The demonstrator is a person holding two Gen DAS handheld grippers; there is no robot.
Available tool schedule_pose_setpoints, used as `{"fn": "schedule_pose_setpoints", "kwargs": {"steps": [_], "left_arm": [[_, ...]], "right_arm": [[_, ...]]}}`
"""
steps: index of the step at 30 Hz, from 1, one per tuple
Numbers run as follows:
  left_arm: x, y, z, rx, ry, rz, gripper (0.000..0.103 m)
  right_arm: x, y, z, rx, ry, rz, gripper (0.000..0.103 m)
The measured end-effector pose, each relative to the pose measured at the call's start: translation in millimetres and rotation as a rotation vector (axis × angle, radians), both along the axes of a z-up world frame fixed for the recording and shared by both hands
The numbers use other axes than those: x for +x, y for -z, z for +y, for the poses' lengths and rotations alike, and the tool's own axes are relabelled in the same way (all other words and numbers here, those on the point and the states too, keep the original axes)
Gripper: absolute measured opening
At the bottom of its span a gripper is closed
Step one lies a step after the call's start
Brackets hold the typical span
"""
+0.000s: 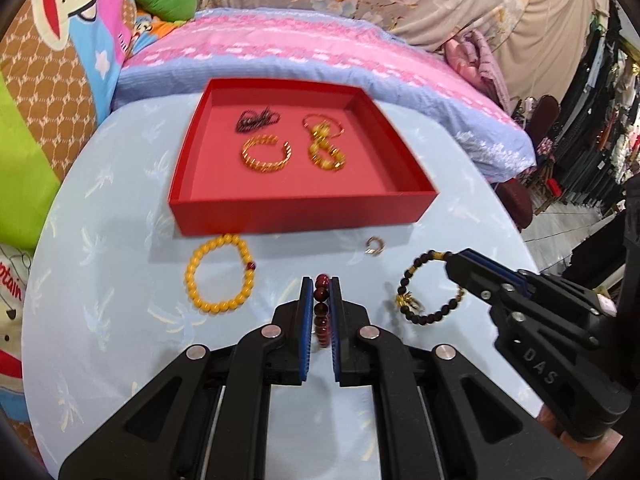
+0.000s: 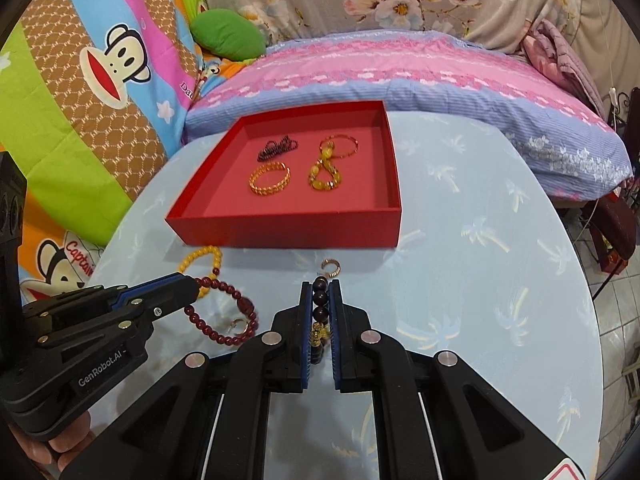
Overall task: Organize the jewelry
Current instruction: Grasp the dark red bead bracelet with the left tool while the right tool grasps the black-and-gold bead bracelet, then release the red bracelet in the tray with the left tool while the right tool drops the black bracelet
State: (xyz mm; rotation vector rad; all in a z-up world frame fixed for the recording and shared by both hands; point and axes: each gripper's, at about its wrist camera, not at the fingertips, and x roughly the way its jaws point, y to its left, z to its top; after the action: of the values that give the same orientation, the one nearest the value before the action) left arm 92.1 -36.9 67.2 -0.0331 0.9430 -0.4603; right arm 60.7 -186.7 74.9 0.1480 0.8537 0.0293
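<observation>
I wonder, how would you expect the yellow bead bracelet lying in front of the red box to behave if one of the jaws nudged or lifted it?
The yellow bead bracelet would probably flex rather than stay a rigid hoop, being separate strung beads. Lifted at one point, it would likely sag into a drooping loop. Its round, glossy beads may slide or roll a little on the smooth blue table.

Matte black plastic linkages on the left hand-held gripper (image 1: 320, 300) and right hand-held gripper (image 2: 320, 300), silver round pivot screws, blue ribbed pads (image 1: 306, 332). White "GenRobot.AI" and "DAS" lettering on housings. Bare skin below.
</observation>
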Motion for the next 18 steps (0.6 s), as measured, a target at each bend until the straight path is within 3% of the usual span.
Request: {"fn": "schedule_pose_setpoints", "kwargs": {"steps": [13,18], "left_arm": [[36,-58,-10,-0.09,0.021,-0.094,0.007],[65,-64,-12,-0.126,0.01,-0.093,0.007]], "right_arm": [[43,-49,-8,0.035,-0.005,-0.102,0.007],[74,-55,-7,0.042,-0.009,-0.111,0.007]]}}
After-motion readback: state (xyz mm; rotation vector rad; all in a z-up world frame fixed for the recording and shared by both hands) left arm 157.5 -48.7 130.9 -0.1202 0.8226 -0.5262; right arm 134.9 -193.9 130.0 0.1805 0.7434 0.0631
